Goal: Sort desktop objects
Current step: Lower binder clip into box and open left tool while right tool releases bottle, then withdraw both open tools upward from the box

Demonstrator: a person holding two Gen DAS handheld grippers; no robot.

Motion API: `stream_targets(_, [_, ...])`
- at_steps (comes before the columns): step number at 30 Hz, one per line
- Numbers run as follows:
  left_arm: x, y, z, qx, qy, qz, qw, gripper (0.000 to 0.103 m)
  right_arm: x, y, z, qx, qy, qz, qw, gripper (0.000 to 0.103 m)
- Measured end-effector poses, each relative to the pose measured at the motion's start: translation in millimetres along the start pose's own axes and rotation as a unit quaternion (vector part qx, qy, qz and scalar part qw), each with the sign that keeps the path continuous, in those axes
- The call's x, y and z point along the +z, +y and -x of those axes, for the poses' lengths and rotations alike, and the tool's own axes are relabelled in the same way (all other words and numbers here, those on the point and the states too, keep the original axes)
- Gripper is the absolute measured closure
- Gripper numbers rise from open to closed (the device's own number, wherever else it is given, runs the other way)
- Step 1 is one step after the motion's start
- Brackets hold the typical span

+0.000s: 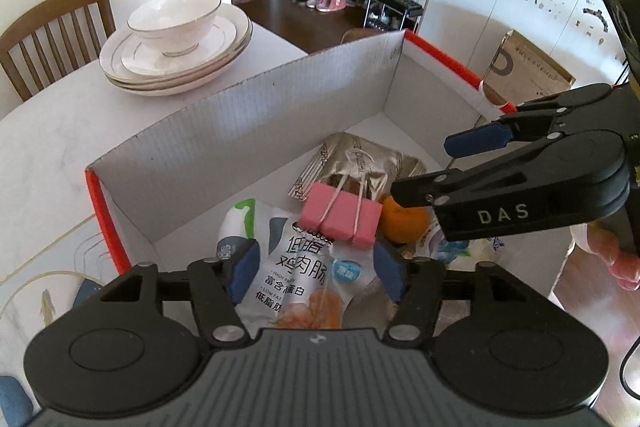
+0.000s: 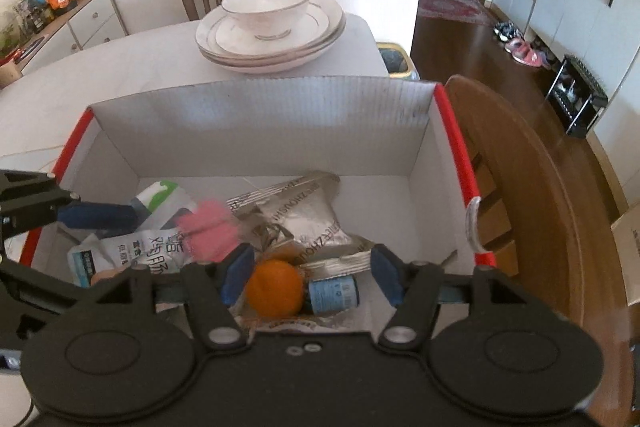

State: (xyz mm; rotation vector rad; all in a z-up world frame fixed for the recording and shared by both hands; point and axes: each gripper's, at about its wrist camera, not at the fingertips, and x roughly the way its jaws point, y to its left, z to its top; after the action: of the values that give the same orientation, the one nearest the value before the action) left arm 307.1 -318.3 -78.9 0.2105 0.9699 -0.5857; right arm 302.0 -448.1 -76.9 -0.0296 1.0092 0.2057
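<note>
A: Clip (image 1: 340, 217) first — the pink binder clip shows blurred in the right wrist view, between and beyond the pads of our left hand-held gripper (image 1: 316, 273), which stands part open with no pad on it. We judge it dropped into the red-edged box (image 1: 248, 115).

B: Agreed. Our right hand-held gripper (image 2: 310, 277) stands part open too, empty, above the orange (image 2: 274, 289) and small blue bottle (image 2: 334, 293) in the same box.

A: So this step looks like a drop-off. Next, we lift both clear of the walls and look over the bench (image 1: 52, 131) for whatever remains.

B: The stacked plates (image 2: 272, 43) and bowl (image 2: 267, 7) stand apart.
</note>
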Motion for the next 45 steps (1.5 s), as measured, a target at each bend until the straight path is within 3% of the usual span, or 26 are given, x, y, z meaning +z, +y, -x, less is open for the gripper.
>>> stream_targets(2, [-1, 0, 4, 0.004, -0.007, -0.001, 1.0000, 0.031, -3, 1, 7, 0.003, -0.007, 0.007, 1.000, 0.038])
stream_targets(19, [-13, 0, 62, 0.025, -0.080, 0.017, 0.9963, 0.031, -23, 19, 71, 0.026, -0.074, 0.034, 0.996, 0.034])
stream_targets(26, [-28, -4, 80, 0.015, -0.092, 0.022, 0.9954, 0.030, -35, 31, 88, 0.027, -0.091, 0.037, 0.995, 0.033])
stream_targets(29, [-34, -6, 89, 0.025, -0.105, 0.022, 0.9939, 0.021, -41, 33, 94, 0.026, -0.100, 0.034, 0.994, 0.028])
stream_targets(35, [-42, -7, 96, 0.028, -0.113, 0.024, 0.9929, 0.016, -49, 34, 100, 0.026, -0.107, 0.025, 0.994, 0.024])
stream_targets(41, [-51, -6, 99, 0.029, -0.119, 0.033, 0.9919, 0.001, -57, 35, 108, 0.026, -0.123, 0.017, 0.992, 0.017])
stream_targets(45, [-55, -5, 102, 0.032, -0.125, 0.041, 0.9909, 0.001, -62, 37, 112, 0.027, -0.138, 0.019, 0.990, 0.011])
